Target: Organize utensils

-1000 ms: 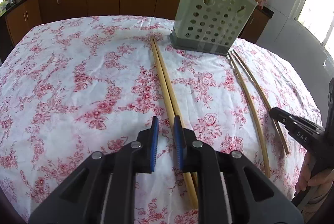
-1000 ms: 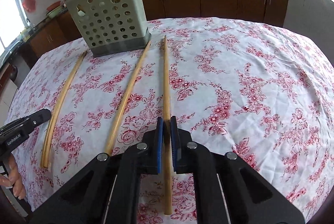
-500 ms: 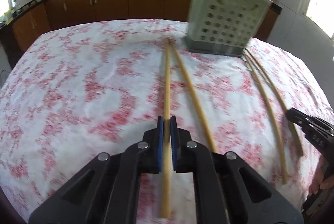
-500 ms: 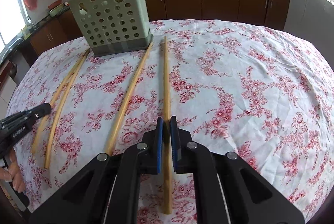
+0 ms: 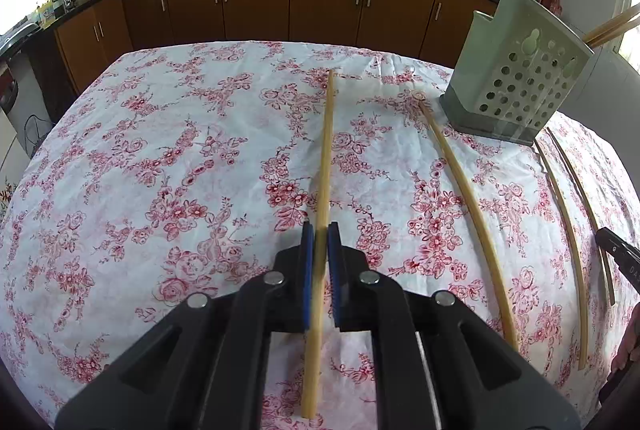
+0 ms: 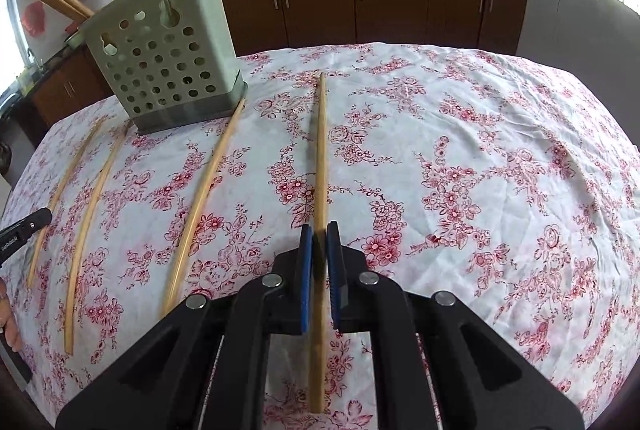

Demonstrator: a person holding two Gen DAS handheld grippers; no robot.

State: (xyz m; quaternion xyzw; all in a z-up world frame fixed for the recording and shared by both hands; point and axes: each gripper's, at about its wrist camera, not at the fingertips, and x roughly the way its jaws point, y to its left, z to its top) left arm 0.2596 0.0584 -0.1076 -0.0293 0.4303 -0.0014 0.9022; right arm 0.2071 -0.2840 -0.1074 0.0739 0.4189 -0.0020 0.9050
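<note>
My left gripper [image 5: 319, 230] is shut on a long bamboo chopstick [image 5: 326, 157], held above the floral tablecloth [image 5: 160, 169]. My right gripper [image 6: 318, 232] is shut on another bamboo chopstick [image 6: 321, 149], also lifted. The pale green perforated utensil holder [image 5: 520, 85] stands at the far right in the left wrist view and at the far left in the right wrist view [image 6: 160, 65], with several chopsticks standing in it. One loose chopstick [image 5: 468, 205] lies beside the held one, and two more [image 5: 568, 226] lie further right.
Brown kitchen cabinets [image 5: 256, 1] and a dark counter with pans run behind the table. The other gripper's black tip shows at the right edge of the left wrist view [image 5: 618, 254] and at the left edge of the right wrist view [image 6: 24, 230].
My left gripper closed on one chopstick of the pair and lifted it away to the left. My right gripper kept its chopstick and rose slightly; the holder looks nearer.
</note>
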